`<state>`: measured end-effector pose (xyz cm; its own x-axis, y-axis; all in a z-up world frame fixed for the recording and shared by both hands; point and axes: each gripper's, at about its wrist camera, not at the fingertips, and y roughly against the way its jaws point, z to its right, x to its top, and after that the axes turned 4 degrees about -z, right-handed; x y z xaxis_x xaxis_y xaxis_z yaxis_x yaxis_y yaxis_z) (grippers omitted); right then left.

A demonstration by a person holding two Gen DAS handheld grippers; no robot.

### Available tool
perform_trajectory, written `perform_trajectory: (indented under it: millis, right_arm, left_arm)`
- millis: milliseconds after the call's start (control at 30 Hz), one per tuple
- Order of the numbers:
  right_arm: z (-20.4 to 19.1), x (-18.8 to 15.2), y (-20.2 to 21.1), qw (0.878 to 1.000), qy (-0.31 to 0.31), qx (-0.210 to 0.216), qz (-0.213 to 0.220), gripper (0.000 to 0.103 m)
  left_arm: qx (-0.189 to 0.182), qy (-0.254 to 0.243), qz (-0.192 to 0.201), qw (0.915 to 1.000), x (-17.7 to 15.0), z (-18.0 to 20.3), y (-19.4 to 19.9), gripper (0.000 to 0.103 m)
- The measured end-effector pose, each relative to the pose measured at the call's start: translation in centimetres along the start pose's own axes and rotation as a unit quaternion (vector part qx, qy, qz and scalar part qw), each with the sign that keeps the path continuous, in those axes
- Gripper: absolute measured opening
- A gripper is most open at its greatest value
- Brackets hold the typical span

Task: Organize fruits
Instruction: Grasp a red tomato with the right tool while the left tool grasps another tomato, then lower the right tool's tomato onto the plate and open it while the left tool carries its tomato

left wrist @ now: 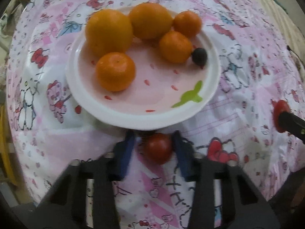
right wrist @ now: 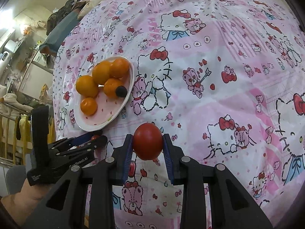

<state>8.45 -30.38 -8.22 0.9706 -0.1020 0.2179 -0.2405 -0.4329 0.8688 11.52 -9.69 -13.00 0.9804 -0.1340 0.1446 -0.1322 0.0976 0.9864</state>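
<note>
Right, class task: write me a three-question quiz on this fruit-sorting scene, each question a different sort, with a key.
1. How many oranges lie on the plate?
2. True or false: the right gripper is empty.
3. The left gripper is around: A) a small red tomato, B) the dark grape, C) an orange.

Key:
1. Five, e.g. the nearest orange, beside a dark grape.
2. False: it grips a large red tomato.
3. A: the small red tomato, just short of the plate's rim above the tablecloth.
</note>
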Motion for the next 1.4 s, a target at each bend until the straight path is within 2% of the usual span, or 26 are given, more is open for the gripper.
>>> perform_trajectory:
  millis: [67,267,567,733,967,1100,1267,1400]
  right_arm:
    - [-0.1,0.0,-0.1,1.0,0.001,-0.001,-0.001,0.032]
    - [-0.1,0.1,0.0,1.0,0.0,0.0,0.002,0.032]
    - [-0.2,0.3,0.0,1.0,0.003,0.002,0.002,0.032]
    - [-0.7,0.4,0.4,1.0,0.007,0.009,0.008,0.032]
    - [-1.0,0.7,1.7,0.999,0.007,0.023,0.026,0.032]
    - [-1.3,1.2,2.9,0.998,0.002,0.041,0.044,0.032]
    - [-2.0,2.2,4.5,0.991,-0.001,0.109,0.082,0.032]
    - [-3.0,3.1,4.3,0.988,0.01,0.124,0.088,0.032]
  left_arm:
    - [0.004,-0.003,0.001,1.0,0.1,0.3,0.1,0.026]
    - [-0.015,0.011,-0.005,0.9998,-0.1,-0.4,0.5,0.025]
    - [-0.017,0.027,-0.003,0.9995,-2.9,-2.3,2.0,0.025]
    - [0.004,0.028,0.045,0.9986,-3.6,-3.0,5.2,0.025]
    - [0.009,0.043,0.112,0.9928,-3.0,-4.5,9.1,0.025]
    - [0.015,0.052,0.127,0.9904,-2.1,-5.4,10.5,0.025]
    - [0.015,0.043,0.137,0.9895,-0.7,-5.4,11.0,0.025]
    - [0.012,0.031,0.137,0.99,0.5,-4.9,10.6,0.025]
